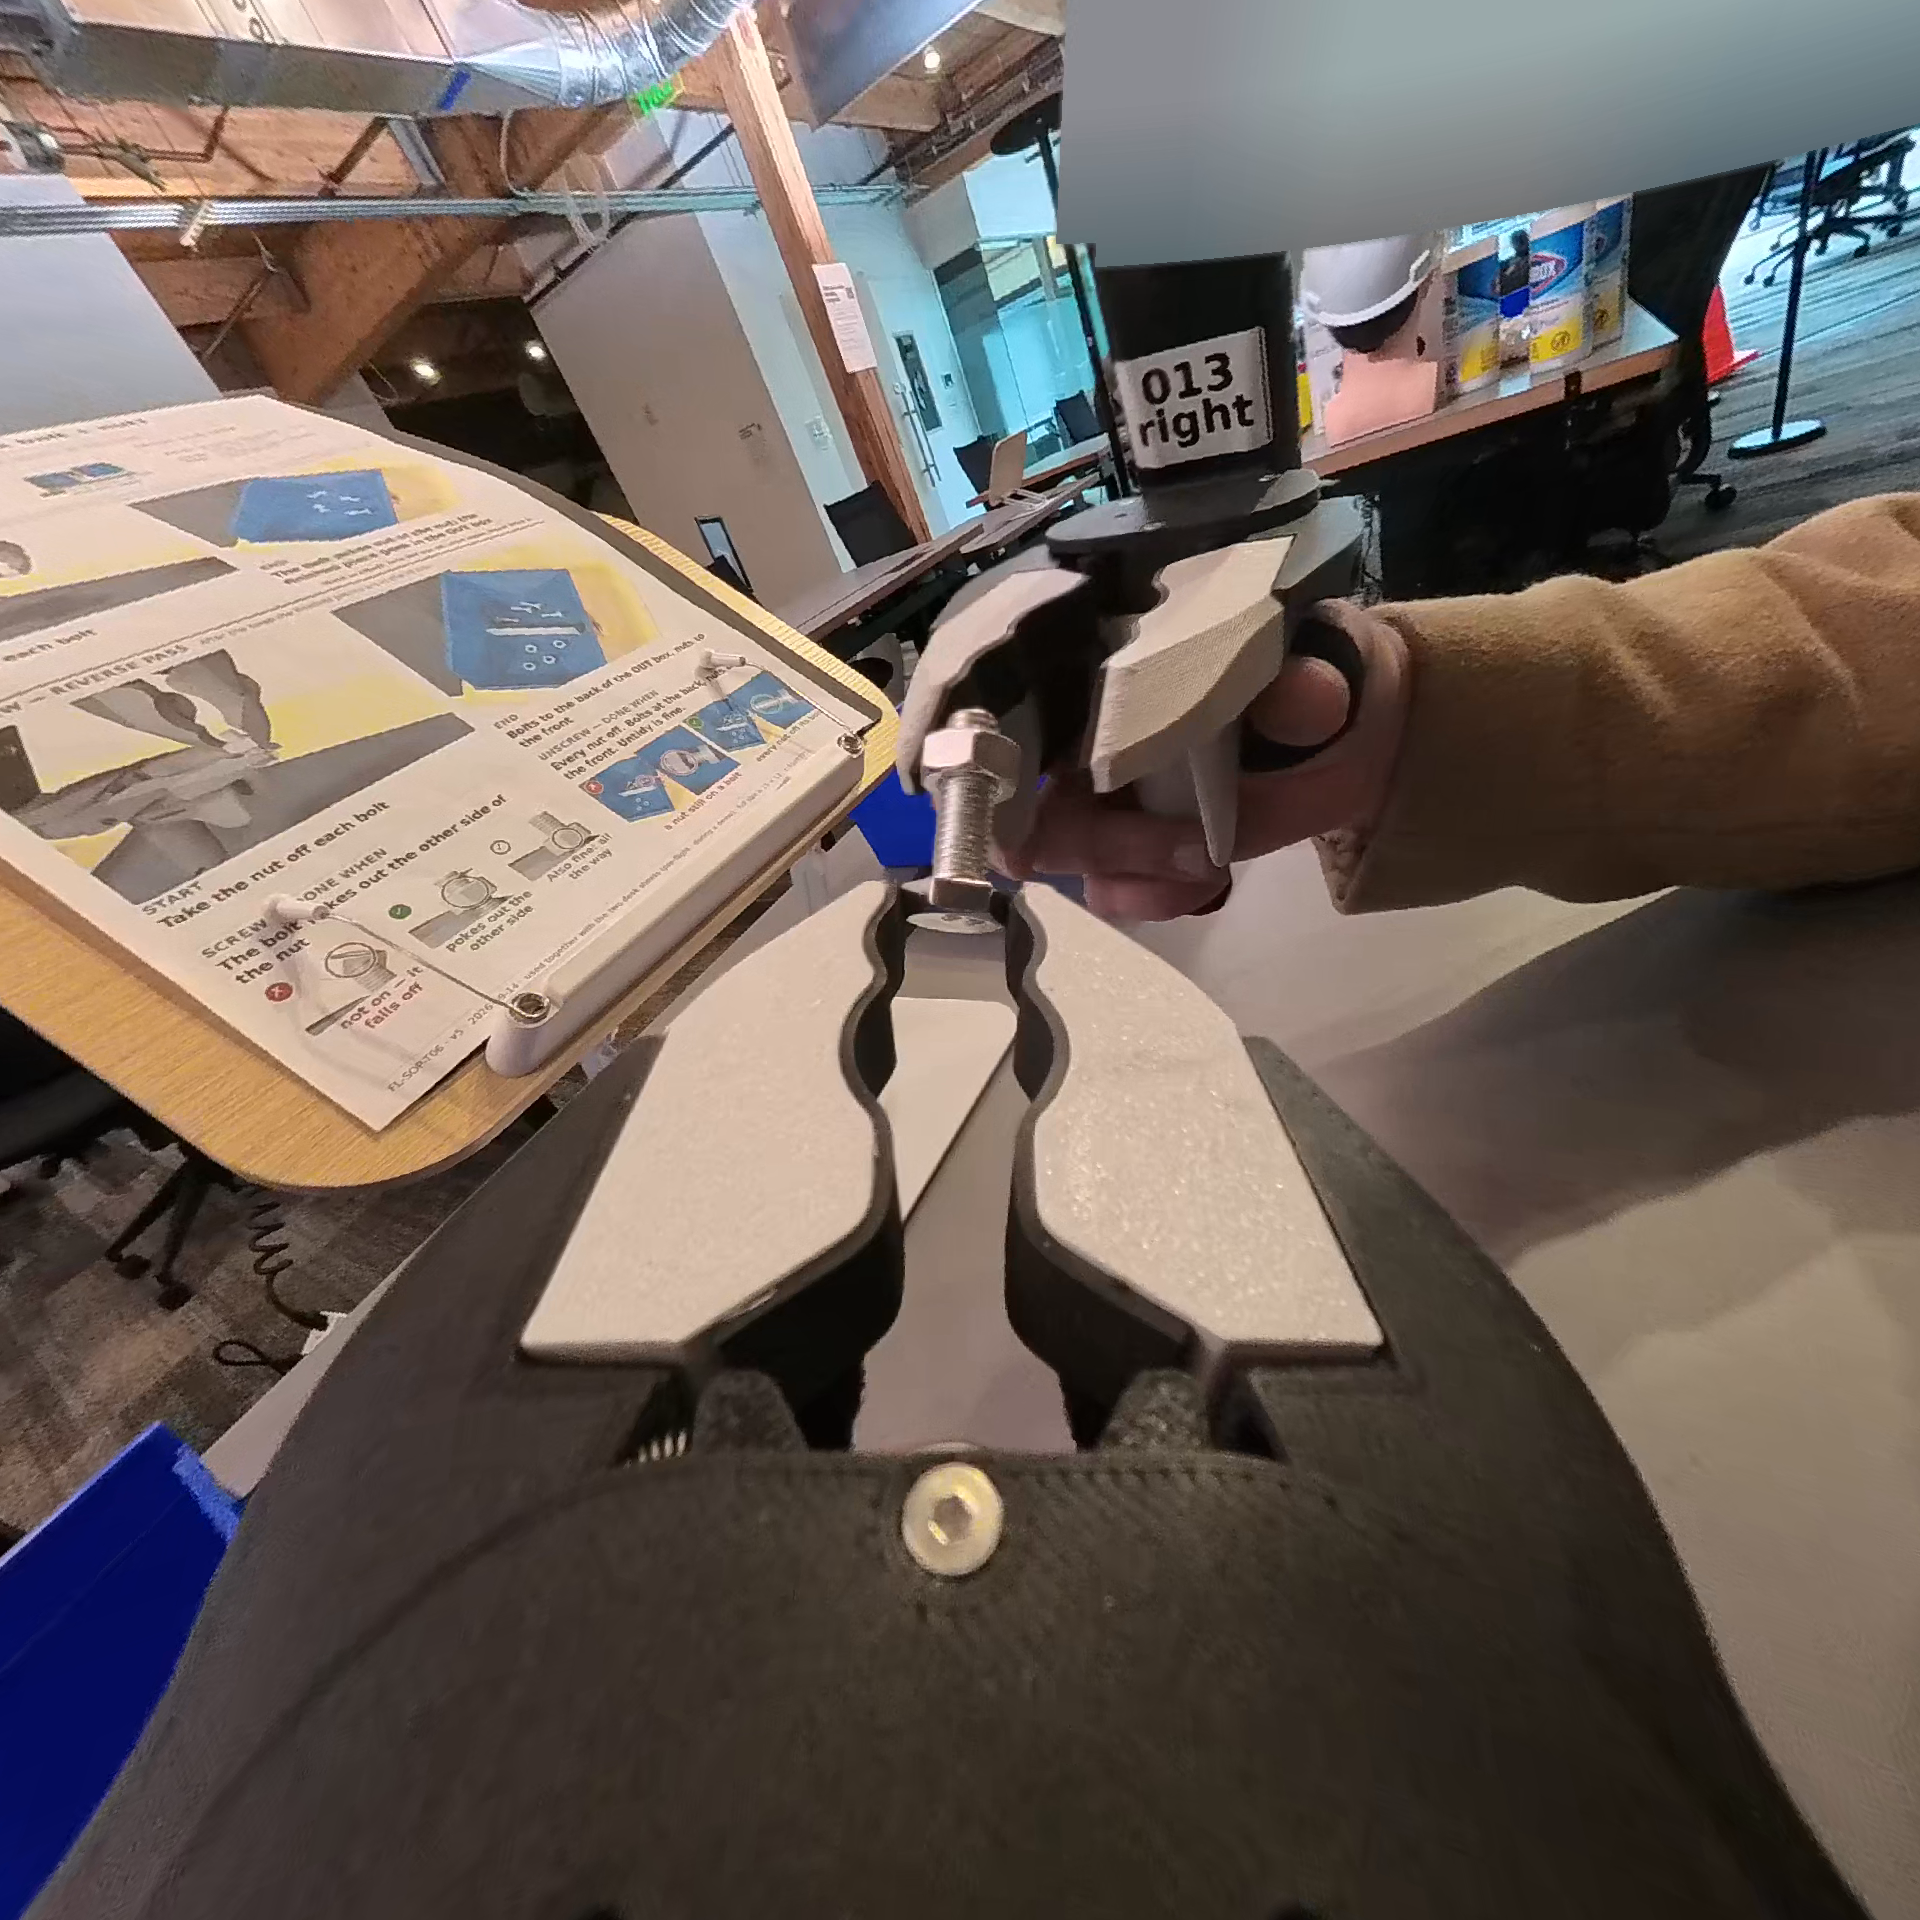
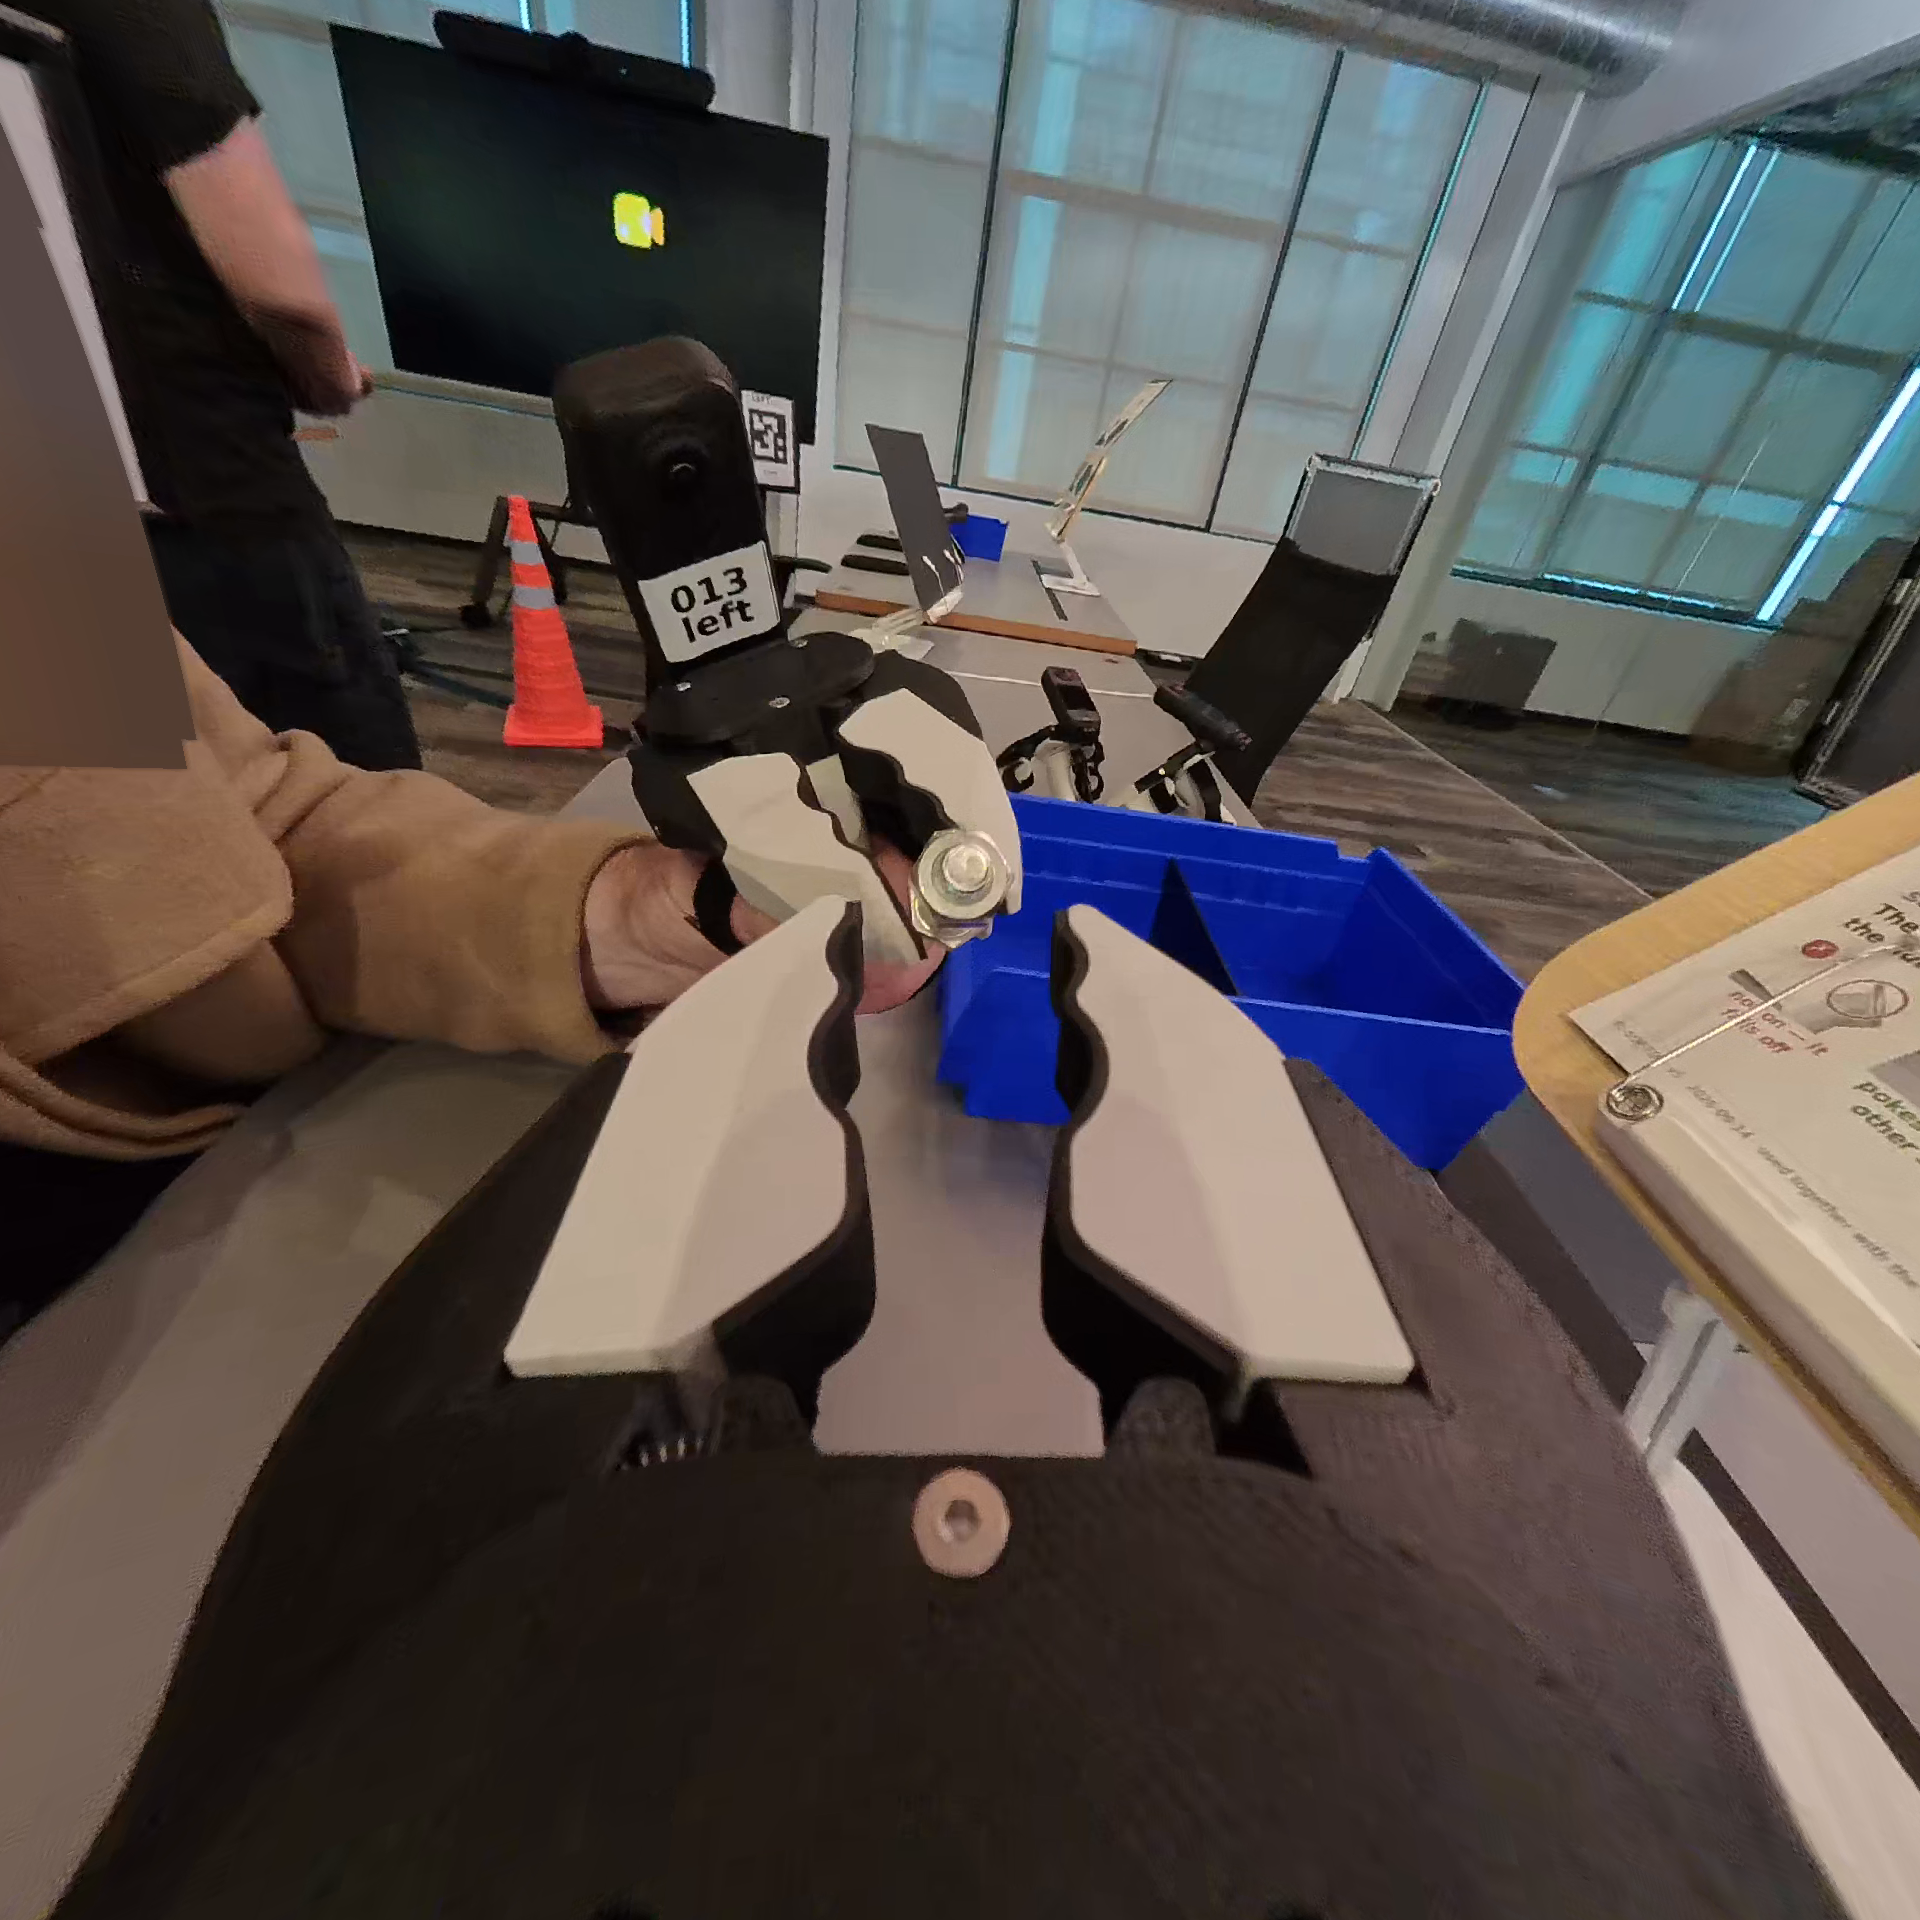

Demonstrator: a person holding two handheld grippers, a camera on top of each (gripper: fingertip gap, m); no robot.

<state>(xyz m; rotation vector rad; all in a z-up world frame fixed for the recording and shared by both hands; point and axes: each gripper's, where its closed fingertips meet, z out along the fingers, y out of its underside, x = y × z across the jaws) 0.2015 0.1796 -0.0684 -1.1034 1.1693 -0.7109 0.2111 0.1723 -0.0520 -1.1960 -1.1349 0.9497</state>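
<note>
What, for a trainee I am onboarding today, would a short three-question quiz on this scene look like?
1. True or false: the right gripper is clamped on the nut.
2. Which gripper holds the bolt by its head? A) left gripper B) right gripper C) neither
3. Fill in: a black ___ splits the blue bin into two compartments.

Key: 1 false, its jaws stand open beside the nut; 2 A; 3 divider.

shiny metal bolt (image 1: 961,821), matt plastic tongs (image 1: 951,914)
</note>
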